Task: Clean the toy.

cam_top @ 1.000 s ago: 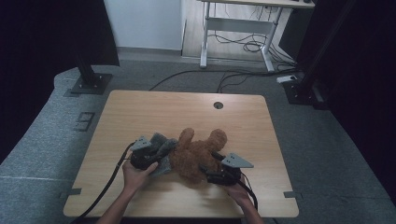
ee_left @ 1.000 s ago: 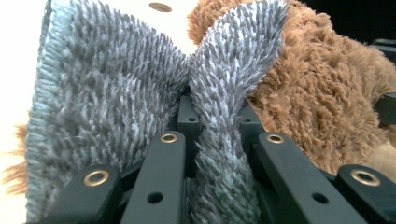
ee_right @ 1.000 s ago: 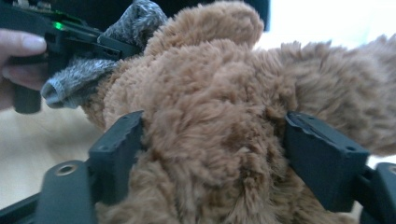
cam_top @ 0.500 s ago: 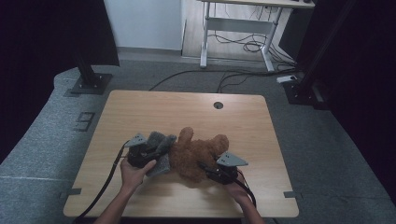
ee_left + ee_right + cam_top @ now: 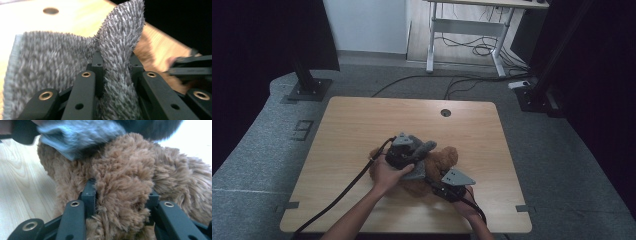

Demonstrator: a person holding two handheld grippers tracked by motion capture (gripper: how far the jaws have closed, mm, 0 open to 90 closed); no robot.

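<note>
Down near the front edge of the wooden surface [image 5: 362, 125] lies a brown plush toy [image 5: 447, 157], with a grey fuzzy cloth [image 5: 50, 57] draped over it. Its fur is bunched between the jaws of the right gripper [image 5: 120, 197], which have just been closing on it. Beside it, the left gripper [image 5: 113, 65] is clamped on a raised fold of the cloth.

A light wooden table [image 5: 362, 130] with a round cable hole [image 5: 445, 112] carries a brown plush toy [image 5: 447, 159] near its front edge.
</note>
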